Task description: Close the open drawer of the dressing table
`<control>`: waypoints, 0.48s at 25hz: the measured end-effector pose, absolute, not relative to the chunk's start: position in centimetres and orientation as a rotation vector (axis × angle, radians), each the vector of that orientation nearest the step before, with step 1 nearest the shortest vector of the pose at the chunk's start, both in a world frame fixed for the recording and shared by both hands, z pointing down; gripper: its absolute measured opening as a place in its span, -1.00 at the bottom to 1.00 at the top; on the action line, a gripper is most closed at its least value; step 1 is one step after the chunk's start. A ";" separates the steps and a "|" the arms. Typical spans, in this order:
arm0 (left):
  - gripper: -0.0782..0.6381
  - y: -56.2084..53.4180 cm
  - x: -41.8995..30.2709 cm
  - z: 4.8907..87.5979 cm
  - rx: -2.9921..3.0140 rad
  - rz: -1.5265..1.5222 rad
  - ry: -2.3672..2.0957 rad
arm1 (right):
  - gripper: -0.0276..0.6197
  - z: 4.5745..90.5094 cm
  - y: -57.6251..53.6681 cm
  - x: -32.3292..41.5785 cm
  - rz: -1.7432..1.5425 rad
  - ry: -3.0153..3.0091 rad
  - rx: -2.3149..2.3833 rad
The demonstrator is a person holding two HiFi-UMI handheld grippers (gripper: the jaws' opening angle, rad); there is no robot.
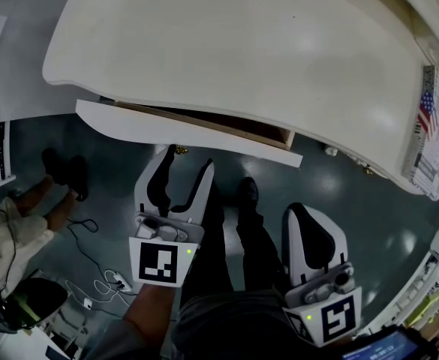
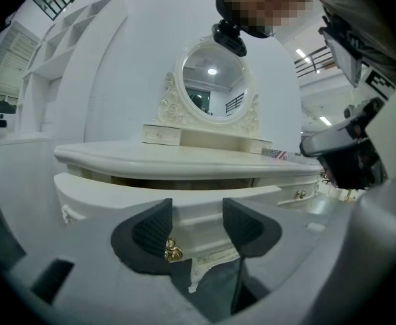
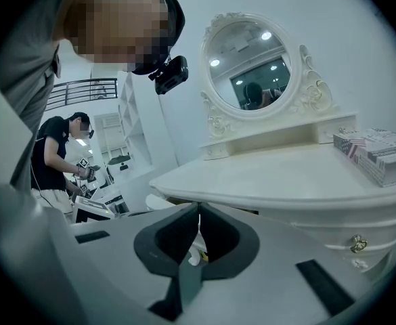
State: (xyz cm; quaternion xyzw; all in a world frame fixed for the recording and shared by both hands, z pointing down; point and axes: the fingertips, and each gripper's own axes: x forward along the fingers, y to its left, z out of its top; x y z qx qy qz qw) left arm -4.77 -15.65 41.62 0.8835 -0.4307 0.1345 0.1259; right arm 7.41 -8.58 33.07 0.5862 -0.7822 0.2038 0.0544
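Note:
The cream dressing table [image 1: 242, 43] fills the top of the head view. Its middle drawer [image 1: 181, 130] stands pulled out a little, its front sticking out beyond the tabletop edge. My left gripper [image 1: 183, 172] is open, its tips just short of the drawer front and close to the gold handle [image 1: 180, 150]. In the left gripper view the drawer front [image 2: 184, 193] lies straight ahead and the gold handle [image 2: 172, 251] shows beside the left pad. My right gripper [image 1: 303, 217] is shut and empty, held lower right, apart from the table. The right gripper view shows the tabletop [image 3: 299, 175] beyond the closed jaws.
A stack of books with a flag print [image 1: 433, 133] lies on the tabletop's right end. An oval mirror [image 2: 213, 81] stands at the back. A person's legs and shoes [image 1: 245, 201] are under the drawer. Cables [image 1: 91, 265] trail on the floor at left. Another person [image 3: 52, 161] stands far left.

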 end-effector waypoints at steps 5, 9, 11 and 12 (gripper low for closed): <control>-0.10 -16.0 -4.6 41.6 2.577 0.391 -1.246 | -0.87 33.2 -8.8 7.7 0.644 -2.363 1.803; -0.10 -16.3 -4.4 41.6 2.588 0.391 -1.237 | -0.87 33.4 -8.7 8.0 0.651 -2.345 1.815; -0.10 -16.3 -4.4 41.7 2.587 0.395 -1.233 | -0.87 33.4 -8.8 8.1 0.652 -2.339 1.820; -0.10 -16.4 -4.4 41.7 2.588 0.396 -1.231 | -0.87 33.4 -8.8 8.1 0.656 -2.339 1.824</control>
